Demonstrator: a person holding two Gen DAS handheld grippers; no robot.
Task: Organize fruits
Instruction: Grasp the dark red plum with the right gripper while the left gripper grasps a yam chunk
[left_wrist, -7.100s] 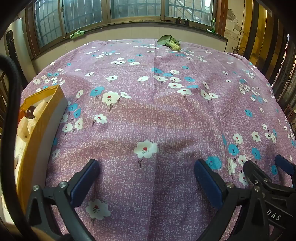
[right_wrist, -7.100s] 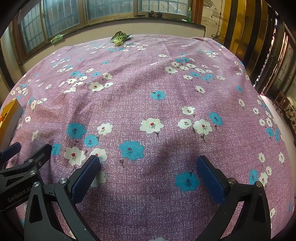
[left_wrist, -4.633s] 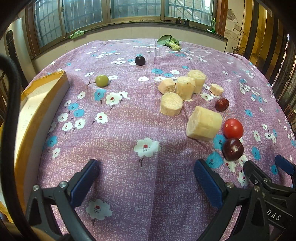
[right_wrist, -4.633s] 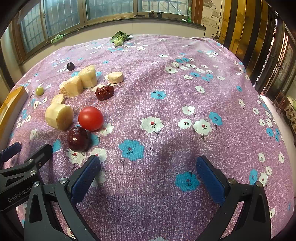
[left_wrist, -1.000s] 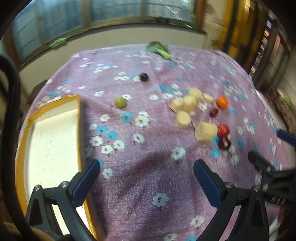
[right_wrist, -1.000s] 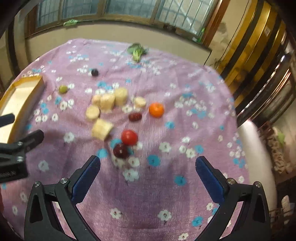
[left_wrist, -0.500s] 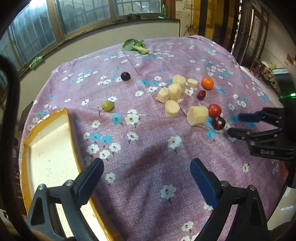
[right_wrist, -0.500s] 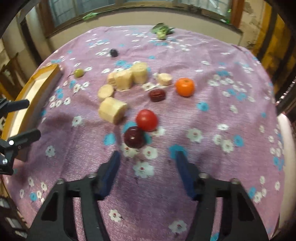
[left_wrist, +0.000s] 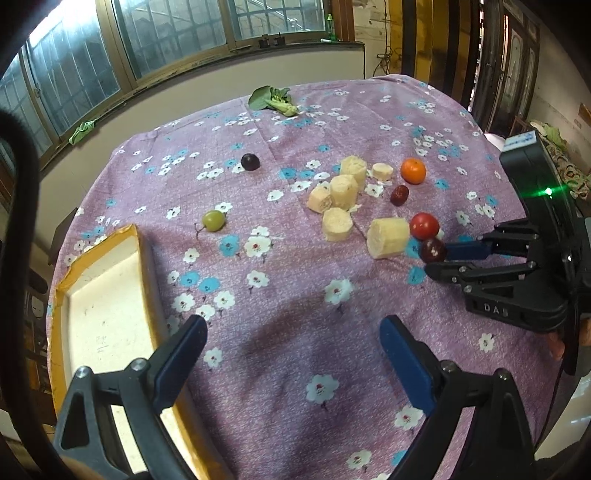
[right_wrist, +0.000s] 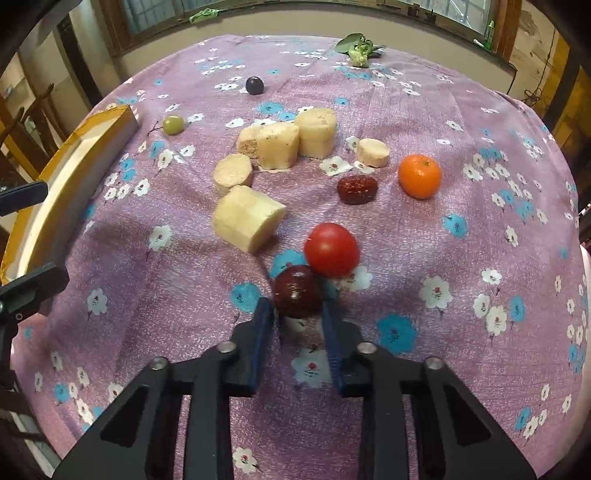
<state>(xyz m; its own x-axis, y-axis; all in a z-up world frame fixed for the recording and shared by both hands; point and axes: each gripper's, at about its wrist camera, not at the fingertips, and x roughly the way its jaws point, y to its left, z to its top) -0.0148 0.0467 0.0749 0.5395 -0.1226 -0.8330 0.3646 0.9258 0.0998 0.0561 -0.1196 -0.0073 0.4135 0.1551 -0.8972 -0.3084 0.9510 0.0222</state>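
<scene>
Fruit lies on a purple flowered cloth: a dark red plum (right_wrist: 297, 286), a red tomato (right_wrist: 331, 249) touching it, a red date (right_wrist: 357, 189), a tangerine (right_wrist: 420, 176), several pale cut chunks (right_wrist: 247, 218), a green grape (right_wrist: 173, 124) and a dark grape (right_wrist: 254, 85). My right gripper (right_wrist: 296, 305) is closing, with its blue pads against both sides of the plum. In the left wrist view the right gripper (left_wrist: 439, 258) reaches in from the right to the plum (left_wrist: 432, 249). My left gripper (left_wrist: 291, 328) hangs open and holds nothing, above the cloth beside the tray.
A yellow-rimmed white tray (left_wrist: 107, 332) sits at the table's left edge, also seen in the right wrist view as the tray (right_wrist: 74, 166). A leafy green vegetable (left_wrist: 273, 99) lies at the far edge below the windows. Chairs stand beyond the table on the left.
My right gripper came down toward the plum and its jaws narrowed from wide open until they sit around it. The left gripper rolled slightly and stayed over the tray's edge.
</scene>
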